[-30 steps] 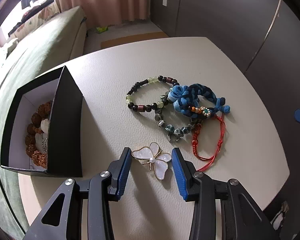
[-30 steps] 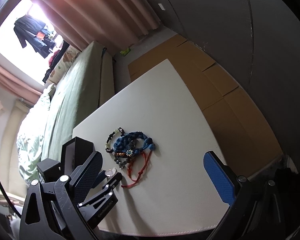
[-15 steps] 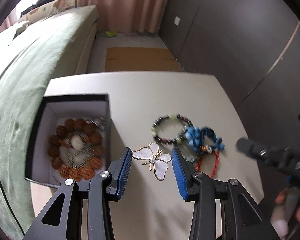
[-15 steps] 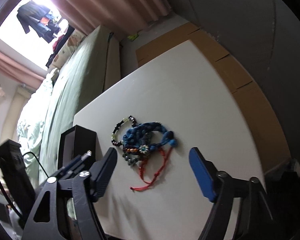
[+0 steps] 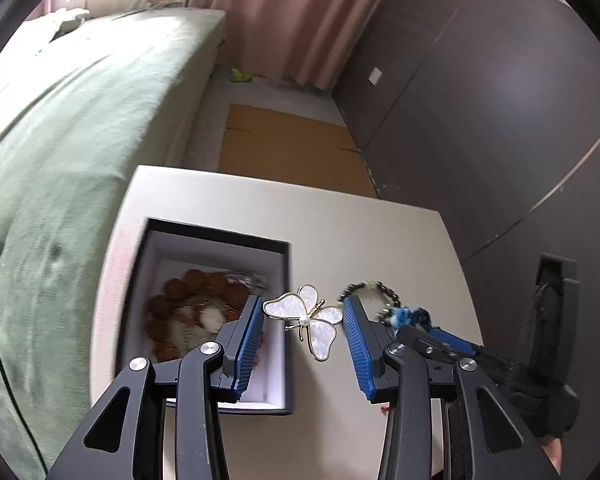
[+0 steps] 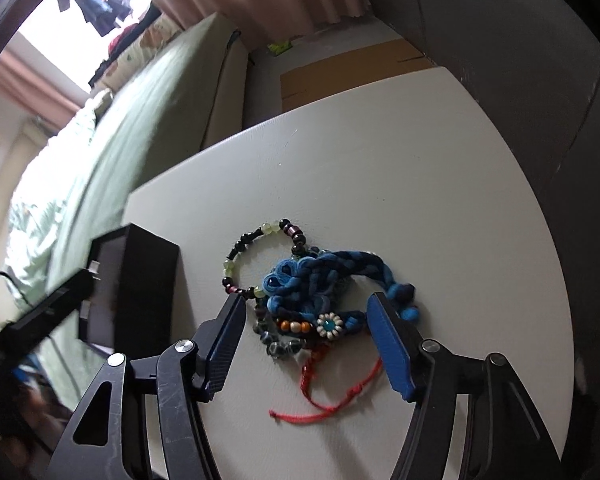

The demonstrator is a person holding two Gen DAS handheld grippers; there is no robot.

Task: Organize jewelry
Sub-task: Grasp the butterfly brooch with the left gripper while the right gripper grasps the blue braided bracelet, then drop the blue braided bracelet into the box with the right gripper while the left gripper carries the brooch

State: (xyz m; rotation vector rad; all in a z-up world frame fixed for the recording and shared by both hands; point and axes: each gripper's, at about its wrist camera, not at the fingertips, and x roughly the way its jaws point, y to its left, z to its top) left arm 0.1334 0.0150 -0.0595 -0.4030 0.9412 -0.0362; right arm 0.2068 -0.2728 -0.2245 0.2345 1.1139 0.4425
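Left wrist view: the left gripper (image 5: 303,322) is clamped on a butterfly brooch (image 5: 306,320), its blue pads (image 5: 249,340) pressing the wing edges from nine and three o'clock. The brooch hangs above the right wall of the black box (image 5: 288,320). Its wingspan runs from ten o'clock to five o'clock; the gold body with a pearl lies across that, antennae pointing to about two o'clock. Beyond the near pad, the box's white interior holds a ring of brown beads (image 5: 188,312), blurred. At three o'clock the right gripper (image 5: 440,340) reaches in over a beaded bracelet (image 5: 372,292) and a blue knot (image 5: 410,316). The pale table (image 5: 340,232) runs on toward twelve o'clock, then cardboard (image 5: 288,144) on the floor, a green bed (image 5: 80,120) at ten o'clock and a curtain (image 5: 292,20) farthest off.

Right wrist view: the right gripper (image 6: 306,324) has just been closing its jaws, which stand apart; the bracelet pile lies between them and the pads do not press it. Nearest is a red cord bracelet (image 6: 328,392), its long axis running seven to one o'clock, loose end at seven. Above it sits a strand with a flower bead (image 6: 329,324), lying nine to three. Then the blue braided bracelet (image 6: 324,276), its tails pointing to four o'clock. The beaded bracelet (image 6: 260,256) lies flat at eleven o'clock. The black box (image 6: 140,280) stands at nine o'clock.
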